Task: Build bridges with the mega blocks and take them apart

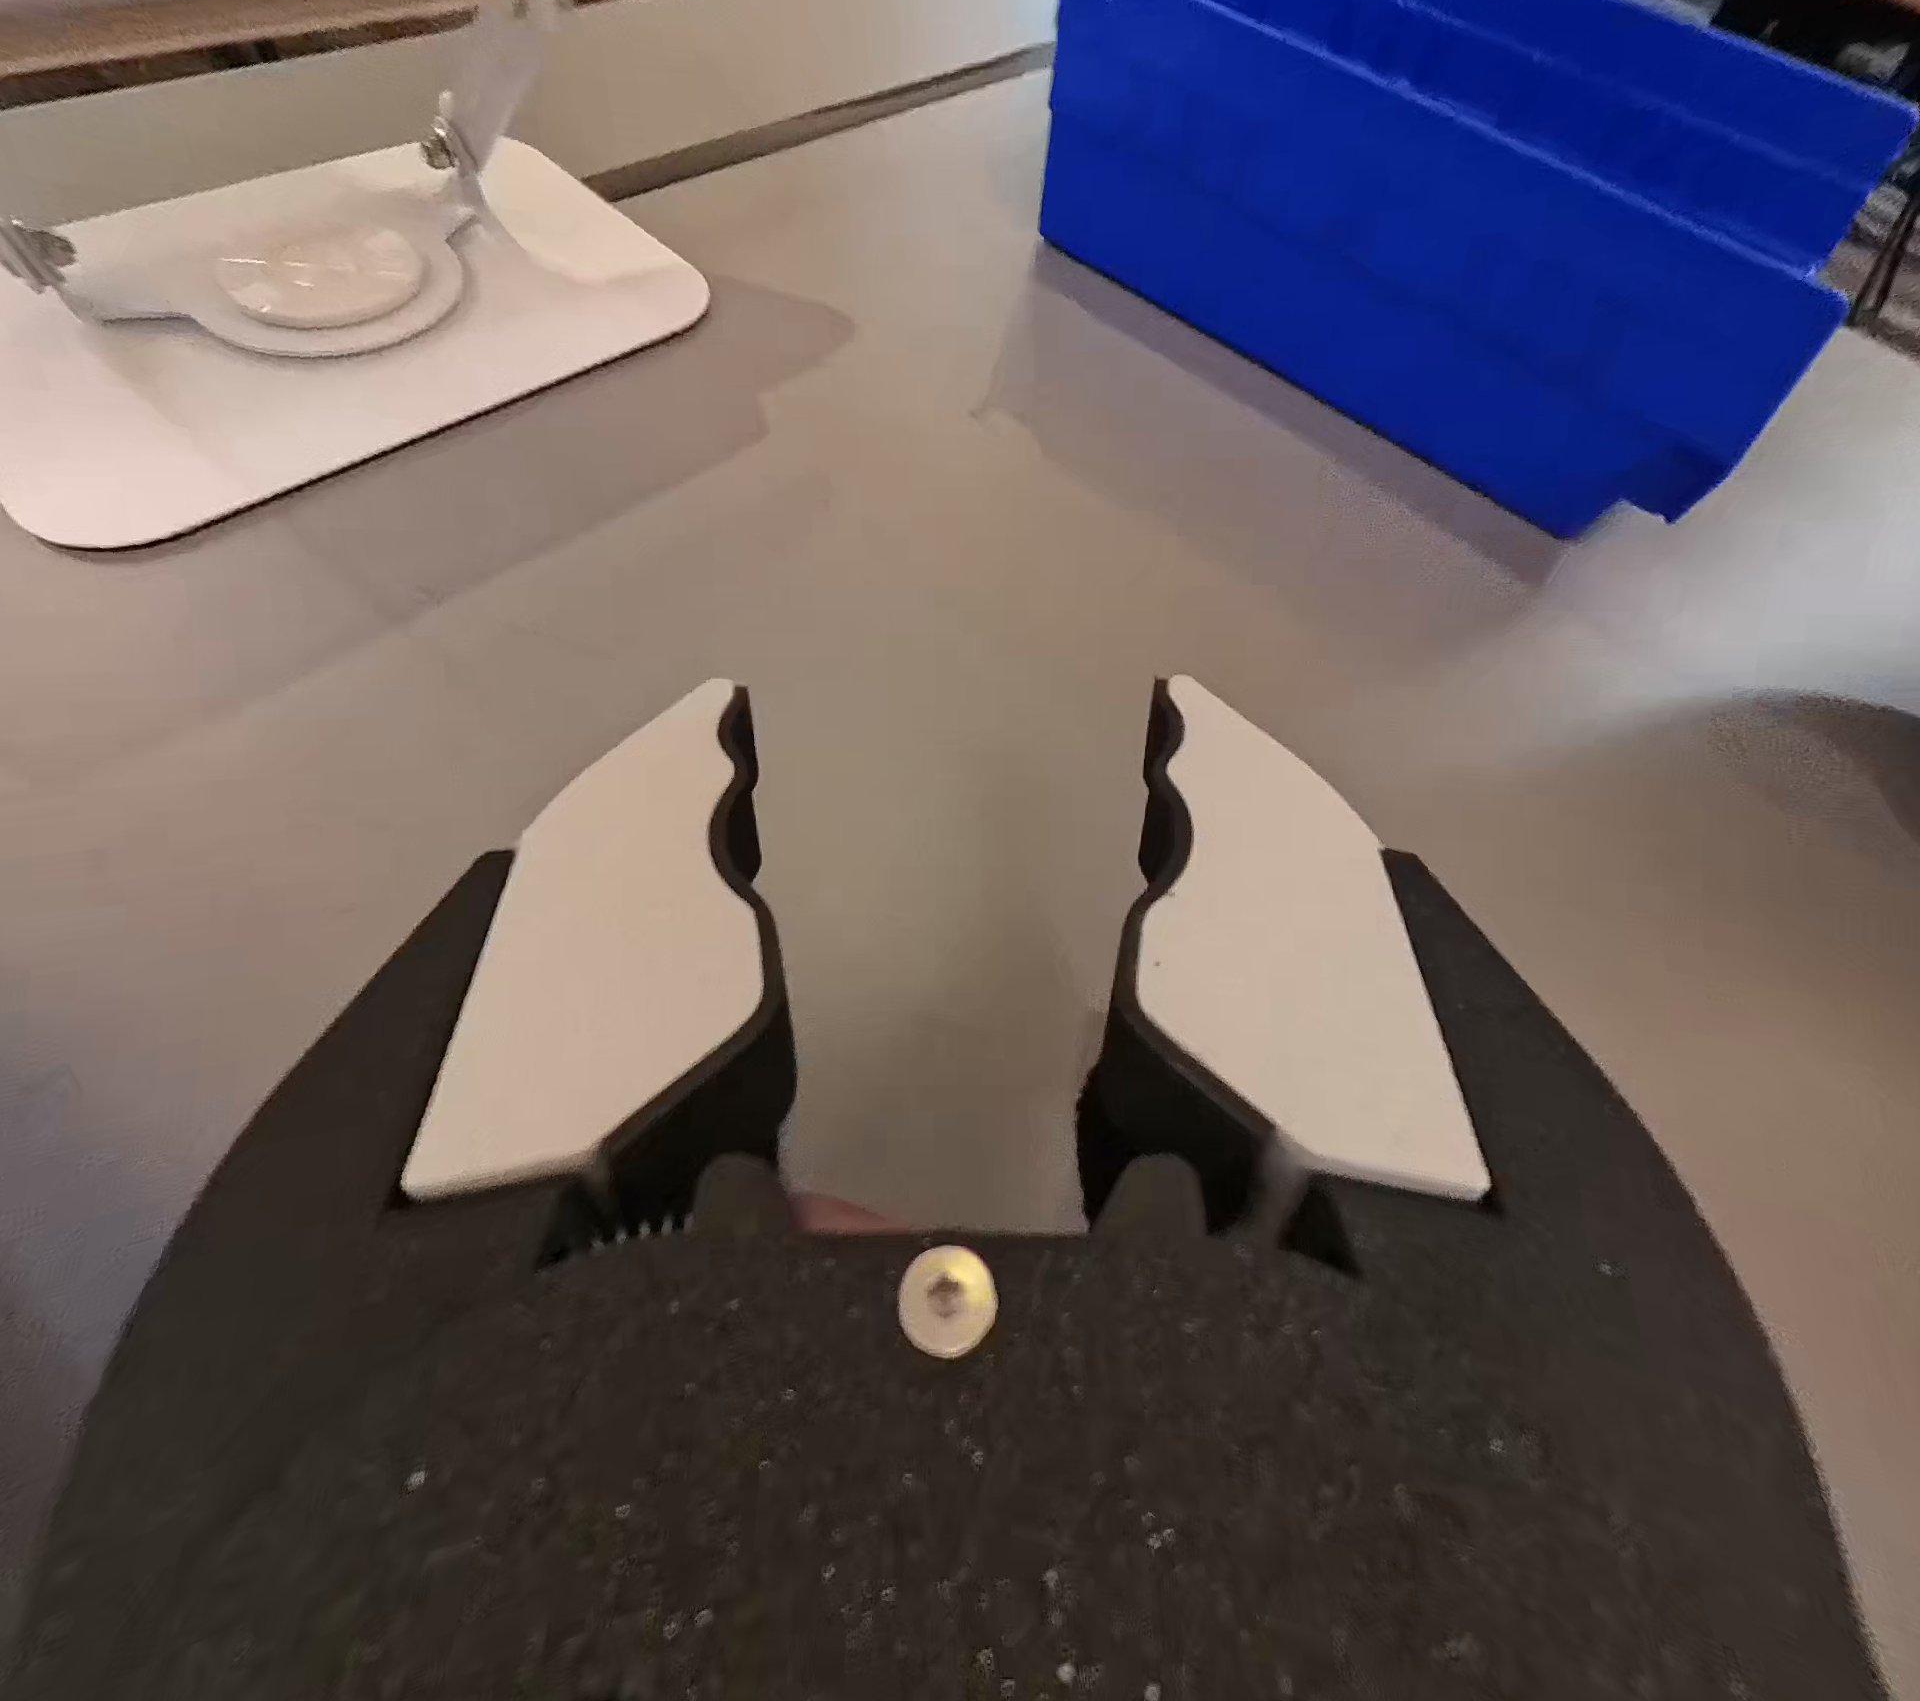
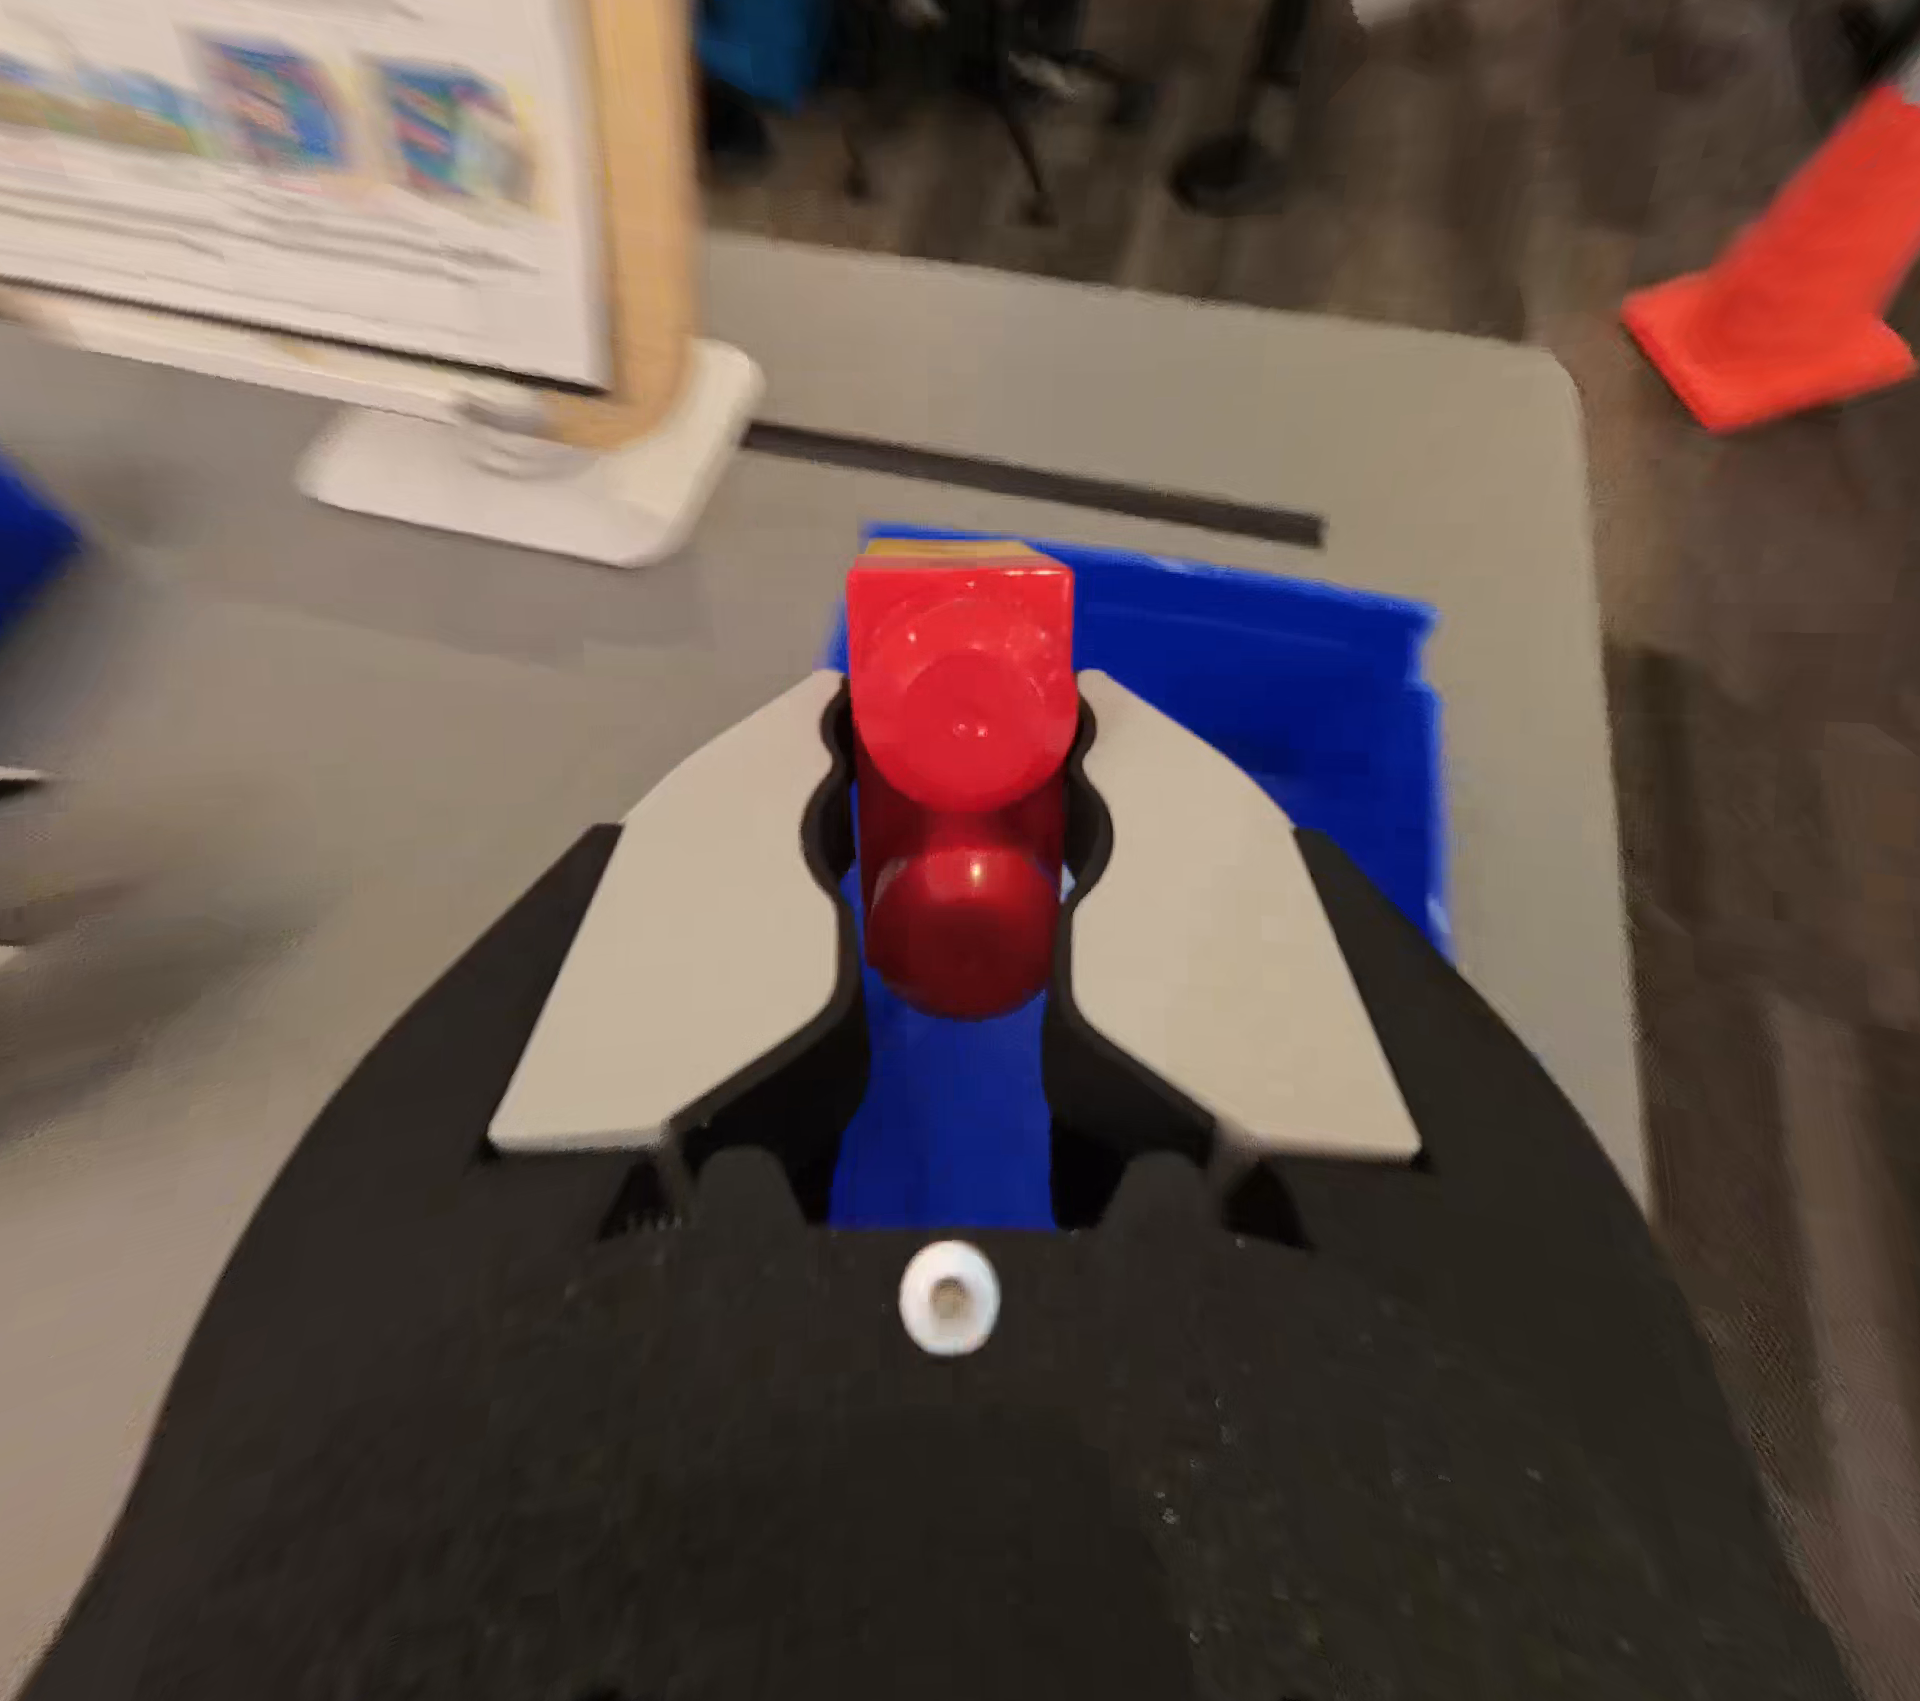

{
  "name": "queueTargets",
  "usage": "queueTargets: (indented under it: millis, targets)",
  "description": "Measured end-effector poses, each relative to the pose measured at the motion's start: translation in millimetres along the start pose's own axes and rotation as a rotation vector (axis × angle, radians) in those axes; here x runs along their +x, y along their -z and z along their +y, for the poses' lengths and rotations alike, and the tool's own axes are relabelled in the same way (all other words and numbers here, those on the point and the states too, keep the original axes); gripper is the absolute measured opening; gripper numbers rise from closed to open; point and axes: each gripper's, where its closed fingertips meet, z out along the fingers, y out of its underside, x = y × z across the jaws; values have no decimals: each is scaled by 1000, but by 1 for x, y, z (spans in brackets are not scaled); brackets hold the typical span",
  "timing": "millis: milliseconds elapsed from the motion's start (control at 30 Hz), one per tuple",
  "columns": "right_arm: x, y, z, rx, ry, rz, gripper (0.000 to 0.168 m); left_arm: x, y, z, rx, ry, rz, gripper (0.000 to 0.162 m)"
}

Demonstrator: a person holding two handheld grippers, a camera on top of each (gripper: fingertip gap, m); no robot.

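Fingers (image 2: 727, 903) of the right gripper (image 2: 961, 695), two grey pads on black backing, are clamped on one glossy red plastic block (image 2: 961, 695) with two round studs facing the camera. A sliver of yellow shows at the block's far end; whether that is a second block I cannot tell. The block hangs over a blue plastic bin (image 2: 1247, 716), which sits near the right edge of the grey table (image 2: 1143, 363). Far left stands one white stand (image 2: 540, 488) carrying a board of blurred printed sheets. Beyond the table's right corner, one orange cone (image 2: 1787, 280) lies on the wood floor.

The left gripper (image 1: 951, 706) holds its two pads apart with nothing between them, above bare grey table (image 1: 935, 508). Open tabletop spreads all around it. Far right sit nested blue plastic bins (image 1: 1455, 217), at least two, well apart from the fingers. Far left is the stand's flat white base (image 1: 343, 363).
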Motion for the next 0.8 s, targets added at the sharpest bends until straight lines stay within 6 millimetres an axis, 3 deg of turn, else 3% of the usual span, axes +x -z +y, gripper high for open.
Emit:
queueTargets:
  millis: [133,267,367,533,800]
  targets:
    - [68,-52,46,-292,-51,132,37,-10,0,-2,14,-27,-32,70]
    - [94,-92,82,-478,-75,163,37,-11,0,-1,12,-93,-72,68]
    - [101,-114,103,-606,-29,205,37,-6,0,0,7,-119,-64,68]
    - [112,-137,114,-693,-16,273,37,4,-1,7,-44,-104,-17,70]
    - [106,-145,127,-737,-84,235,37,2,-3,13,-95,-42,18,77]
